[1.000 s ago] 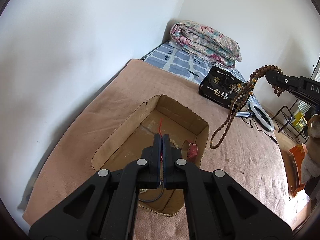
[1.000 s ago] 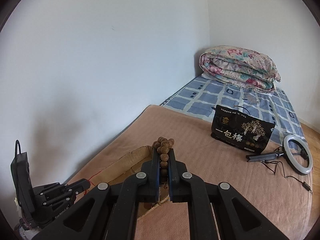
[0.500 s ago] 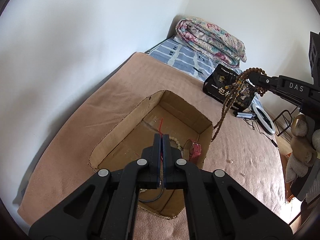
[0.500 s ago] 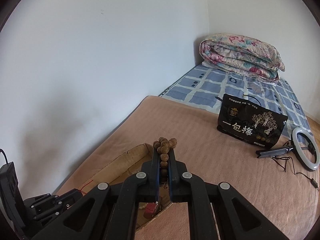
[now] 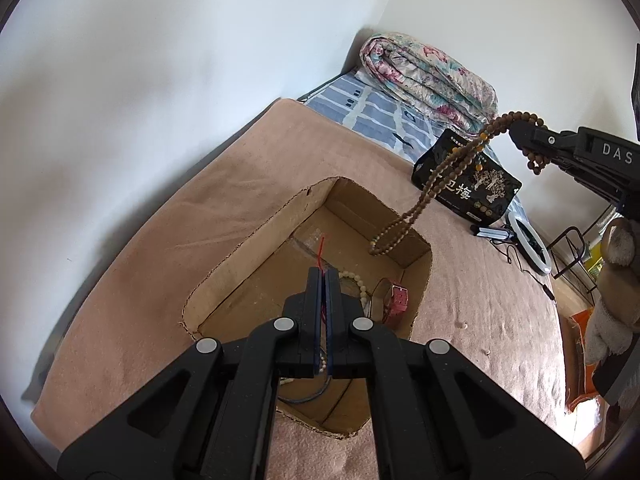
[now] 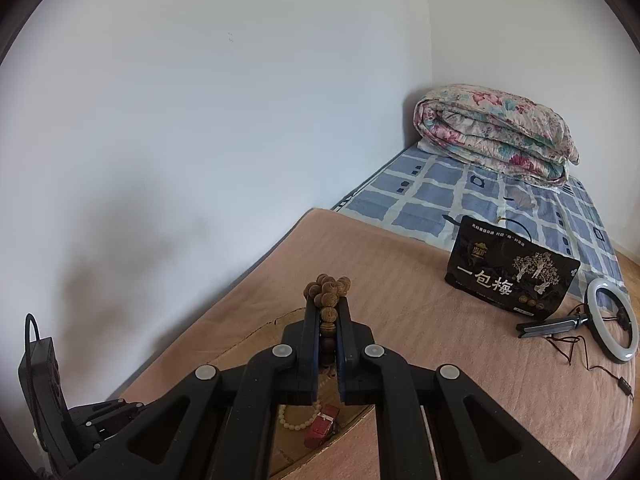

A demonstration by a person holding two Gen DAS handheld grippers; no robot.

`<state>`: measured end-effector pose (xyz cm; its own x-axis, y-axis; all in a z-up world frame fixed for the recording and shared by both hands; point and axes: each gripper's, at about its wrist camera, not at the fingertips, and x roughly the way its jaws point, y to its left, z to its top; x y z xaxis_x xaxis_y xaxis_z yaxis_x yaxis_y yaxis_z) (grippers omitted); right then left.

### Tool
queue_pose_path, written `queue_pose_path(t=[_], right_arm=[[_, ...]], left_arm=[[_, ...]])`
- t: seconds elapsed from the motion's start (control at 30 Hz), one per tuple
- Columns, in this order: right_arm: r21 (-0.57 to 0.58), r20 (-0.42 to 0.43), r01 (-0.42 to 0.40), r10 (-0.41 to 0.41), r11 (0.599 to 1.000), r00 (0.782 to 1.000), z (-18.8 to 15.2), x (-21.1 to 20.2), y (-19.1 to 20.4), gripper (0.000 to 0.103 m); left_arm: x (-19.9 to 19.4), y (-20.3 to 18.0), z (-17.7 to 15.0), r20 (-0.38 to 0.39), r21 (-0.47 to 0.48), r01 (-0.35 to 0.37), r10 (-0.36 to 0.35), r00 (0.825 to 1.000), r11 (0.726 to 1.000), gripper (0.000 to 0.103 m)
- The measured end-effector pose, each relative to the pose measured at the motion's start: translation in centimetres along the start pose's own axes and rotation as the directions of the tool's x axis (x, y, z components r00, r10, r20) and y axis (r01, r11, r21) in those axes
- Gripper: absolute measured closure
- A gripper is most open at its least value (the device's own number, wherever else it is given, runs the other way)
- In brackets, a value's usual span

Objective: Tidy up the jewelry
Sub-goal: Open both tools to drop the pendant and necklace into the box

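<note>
Your right gripper [image 6: 329,312] is clamped on a brown bead necklace [image 5: 430,192], pinching the strand near its top so the long loop hangs free, its lowest beads over the far right corner of the cardboard box [image 5: 248,240], ready to lower in. Your left gripper [image 5: 323,280] is fully closed on a thin red cord [image 5: 320,250] low inside the box. One pale bead bracelet [image 5: 356,280] and one pink watch [image 5: 396,298] lie near the right wall.
</note>
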<state>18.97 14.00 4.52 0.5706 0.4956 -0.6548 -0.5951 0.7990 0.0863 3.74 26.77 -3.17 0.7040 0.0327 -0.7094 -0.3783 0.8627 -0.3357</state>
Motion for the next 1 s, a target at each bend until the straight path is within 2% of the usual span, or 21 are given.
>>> queue_pose_path(t=[0.5, 0.53, 0.6, 0.63, 0.67, 0.73, 1.0], right_arm=[[-0.004, -0.108, 0.000, 0.000, 1.000, 0.994, -2.6, 3.4, 0.0, 0.097], [-0.003, -0.111, -0.005, 0.004, 1.000, 0.994, -2.6, 3.4, 0.0, 0.094], [-0.008, -0.105, 0.003, -0.004, 1.000, 0.994, -2.6, 3.3, -0.1, 0.079], [-0.009, -0.096, 0.014, -0.015, 1.000, 0.995, -2.6, 3.1, -0.1, 0.064], [-0.009, -0.091, 0.023, -0.023, 1.000, 0.996, -2.6, 3.0, -0.2, 0.050], [0.000, -0.082, 0.029, -0.029, 1.000, 0.996, -2.6, 2.7, -0.4, 0.037], [0.013, -0.079, 0.057, -0.056, 0.998, 0.995, -3.1, 2.1, -1.5, 0.028]], left_arm=[[0.4, -0.1, -0.1, -0.018, -0.006, -0.013, 0.013, 1.000, 1.000, 0.103], [0.4, -0.1, -0.1, -0.022, -0.010, -0.015, 0.015, 1.000, 1.000, 0.103], [0.6, -0.1, -0.1, -0.033, -0.017, -0.010, 0.009, 0.999, 1.000, 0.103], [0.6, 0.0, -0.1, -0.037, -0.020, -0.011, 0.011, 0.999, 1.000, 0.101], [0.7, -0.1, -0.1, -0.039, -0.021, -0.011, 0.011, 0.999, 1.000, 0.094], [0.7, -0.2, -0.2, -0.037, -0.019, -0.014, 0.014, 0.999, 1.000, 0.083], [0.8, -1.3, -0.4, -0.034, 0.008, -0.015, 0.016, 0.999, 1.000, 0.081]])
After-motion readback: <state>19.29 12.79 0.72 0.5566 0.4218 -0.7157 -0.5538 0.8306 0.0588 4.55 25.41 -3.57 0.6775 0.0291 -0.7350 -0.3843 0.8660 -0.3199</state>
